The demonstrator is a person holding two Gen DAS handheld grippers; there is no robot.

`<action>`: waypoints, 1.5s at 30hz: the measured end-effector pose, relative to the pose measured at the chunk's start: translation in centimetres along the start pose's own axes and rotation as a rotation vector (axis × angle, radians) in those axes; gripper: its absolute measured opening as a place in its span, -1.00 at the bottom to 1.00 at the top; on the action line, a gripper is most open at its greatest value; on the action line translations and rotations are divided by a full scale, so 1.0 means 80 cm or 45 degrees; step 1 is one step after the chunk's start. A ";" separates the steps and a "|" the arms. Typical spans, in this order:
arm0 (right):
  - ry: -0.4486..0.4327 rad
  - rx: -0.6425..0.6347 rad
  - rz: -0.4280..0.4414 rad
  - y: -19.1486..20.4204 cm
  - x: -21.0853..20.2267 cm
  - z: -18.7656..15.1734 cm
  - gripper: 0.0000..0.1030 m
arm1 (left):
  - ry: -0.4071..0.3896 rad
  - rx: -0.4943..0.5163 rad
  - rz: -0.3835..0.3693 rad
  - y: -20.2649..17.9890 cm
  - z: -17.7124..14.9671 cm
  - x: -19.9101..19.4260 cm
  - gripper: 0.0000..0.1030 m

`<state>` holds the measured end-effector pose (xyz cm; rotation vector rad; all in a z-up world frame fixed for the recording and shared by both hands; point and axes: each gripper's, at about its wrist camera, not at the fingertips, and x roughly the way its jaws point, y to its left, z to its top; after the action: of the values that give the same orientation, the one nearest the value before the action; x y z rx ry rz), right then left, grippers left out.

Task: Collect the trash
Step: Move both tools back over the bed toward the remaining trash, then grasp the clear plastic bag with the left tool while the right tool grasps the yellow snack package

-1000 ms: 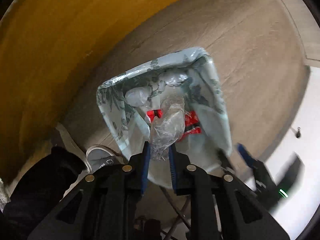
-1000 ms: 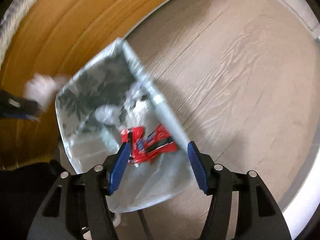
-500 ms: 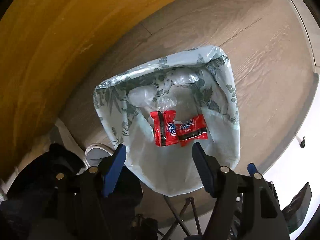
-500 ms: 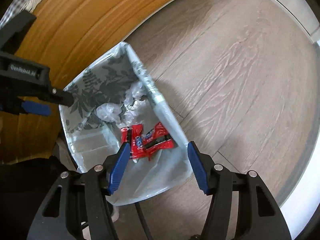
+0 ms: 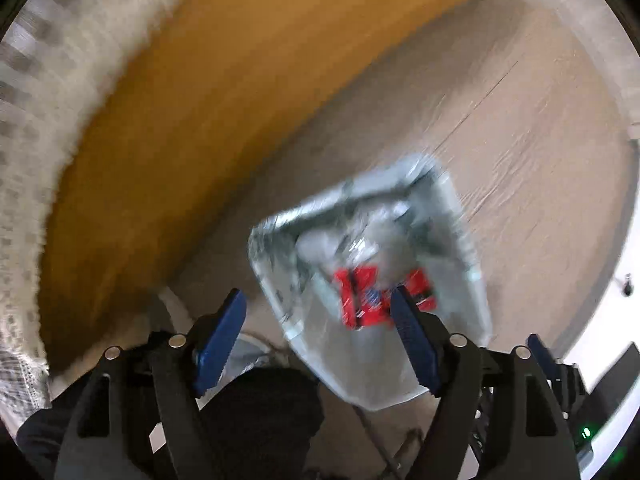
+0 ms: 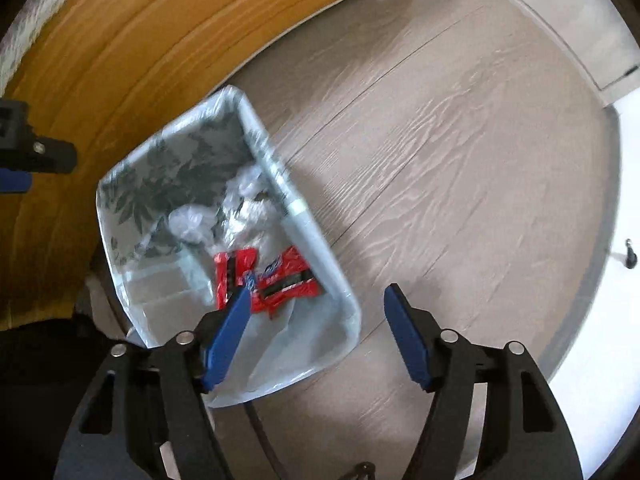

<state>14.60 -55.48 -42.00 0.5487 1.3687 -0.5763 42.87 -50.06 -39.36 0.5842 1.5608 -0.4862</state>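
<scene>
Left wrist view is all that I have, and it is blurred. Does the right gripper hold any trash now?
Observer: No. In the right wrist view, the right gripper is open, with nothing between its fingers.
Operator: What lies in the bin besides the red things?
Observer: Next to the red wrappers lie crumpled clear plastic pieces, all inside the lined bin.
Operator: Where is my left gripper compared to the bin?
Observer: Your left gripper shows at the left edge of the right wrist view, in front of the wooden furniture and apart from the bin's rim.
</scene>
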 end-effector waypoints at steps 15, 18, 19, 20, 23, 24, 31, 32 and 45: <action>-0.476 -0.005 0.033 0.064 -0.182 0.135 0.29 | -0.784 -0.203 -0.357 0.201 -0.016 -0.271 0.41; -0.570 -0.079 0.098 0.112 -0.219 0.166 0.29 | -1.006 -0.177 -0.303 0.267 -0.020 -0.303 0.41; -0.597 -0.113 0.124 0.128 -0.229 0.173 0.29 | -1.063 -0.165 -0.255 0.293 -0.018 -0.309 0.41; -0.620 -0.145 0.143 0.145 -0.237 0.179 0.29 | -1.104 -0.156 -0.210 0.312 -0.016 -0.312 0.41; -0.680 -0.245 0.183 0.198 -0.252 0.195 0.40 | -1.172 -0.168 -0.078 0.377 0.004 -0.307 0.41; -0.689 -0.272 0.202 0.215 -0.255 0.202 0.40 | -1.179 -0.186 -0.048 0.399 0.015 -0.303 0.38; -0.713 -0.396 0.311 0.297 -0.266 0.241 0.40 | -0.983 -0.175 0.090 0.491 0.127 -0.242 0.13; -0.717 -0.413 0.317 0.308 -0.268 0.245 0.40 | -0.939 -0.189 0.090 0.501 0.137 -0.233 0.13; -0.765 -0.767 0.362 0.485 -0.264 0.410 0.40 | -0.895 -0.169 -0.046 0.576 0.232 -0.210 -0.58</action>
<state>62.36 -47.17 -16.00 0.0552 0.8050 -0.0601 86.82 -27.13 -22.20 0.2377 0.9226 -0.5368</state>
